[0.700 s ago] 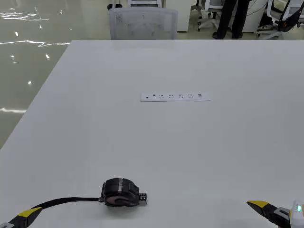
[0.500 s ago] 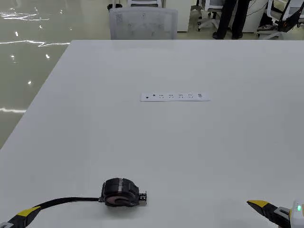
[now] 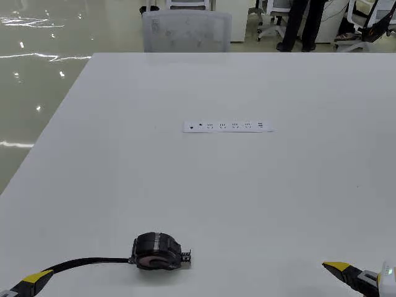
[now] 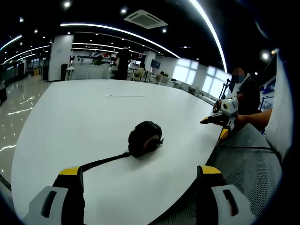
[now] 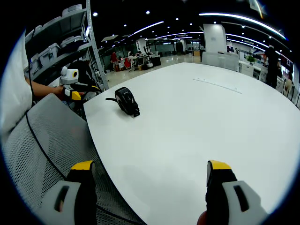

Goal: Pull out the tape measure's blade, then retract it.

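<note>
A black tape measure [image 3: 158, 251] lies on the white table near its front edge, its black strap trailing left and its blade hook at the right end, blade retracted. It also shows in the left gripper view as the tape measure [image 4: 145, 138] and in the right gripper view as the tape measure [image 5: 126, 100]. My left gripper [image 4: 136, 187] is open, back from the tape measure and in line with the strap; a yellow fingertip [image 3: 36, 277] shows at the bottom left of the head view. My right gripper [image 5: 152, 176] is open over the table edge, far to the tape measure's right, with one fingertip [image 3: 337, 266] at the bottom right.
A white power strip [image 3: 227, 126] sits flush in the middle of the table [image 3: 247, 179]. A grey mesh chair [image 3: 186, 30] stands at the far edge. A person [image 3: 303, 21] and office chairs stand beyond, at the back right. A grey mesh seat [image 5: 42, 140] lies below the near edge.
</note>
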The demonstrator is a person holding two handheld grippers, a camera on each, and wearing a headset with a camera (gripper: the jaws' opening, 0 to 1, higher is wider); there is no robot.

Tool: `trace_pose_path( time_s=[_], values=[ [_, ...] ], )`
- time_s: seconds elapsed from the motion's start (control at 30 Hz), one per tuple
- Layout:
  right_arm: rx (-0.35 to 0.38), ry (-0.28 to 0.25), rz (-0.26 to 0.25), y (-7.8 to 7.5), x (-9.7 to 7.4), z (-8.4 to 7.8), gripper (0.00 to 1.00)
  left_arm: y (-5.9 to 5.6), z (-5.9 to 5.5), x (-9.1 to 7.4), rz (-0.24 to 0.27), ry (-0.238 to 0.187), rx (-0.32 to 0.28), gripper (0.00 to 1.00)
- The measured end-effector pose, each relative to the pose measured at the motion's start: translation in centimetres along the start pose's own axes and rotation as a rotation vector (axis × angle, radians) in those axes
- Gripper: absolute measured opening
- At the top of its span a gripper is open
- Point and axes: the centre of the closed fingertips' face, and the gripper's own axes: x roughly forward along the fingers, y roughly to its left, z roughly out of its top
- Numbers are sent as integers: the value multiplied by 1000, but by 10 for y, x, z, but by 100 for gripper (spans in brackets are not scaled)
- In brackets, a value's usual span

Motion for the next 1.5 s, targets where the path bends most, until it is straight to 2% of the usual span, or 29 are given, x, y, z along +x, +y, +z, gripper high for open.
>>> trace_pose_path(
  time_s=[0.37,0.6,1.27,1.5],
  values=[
    [-1,0,4,0,1,1,100,0,1,1,-10,1,-1,97],
    [-8,6,23,3,7,4,99,-1,3,4,-30,4,6,96],
    [-19,16,78,6,33,12,95,-2,8,23,-98,25,25,94],
    [-36,24,96,6,42,17,93,-3,11,31,-117,34,49,94]
  ],
)
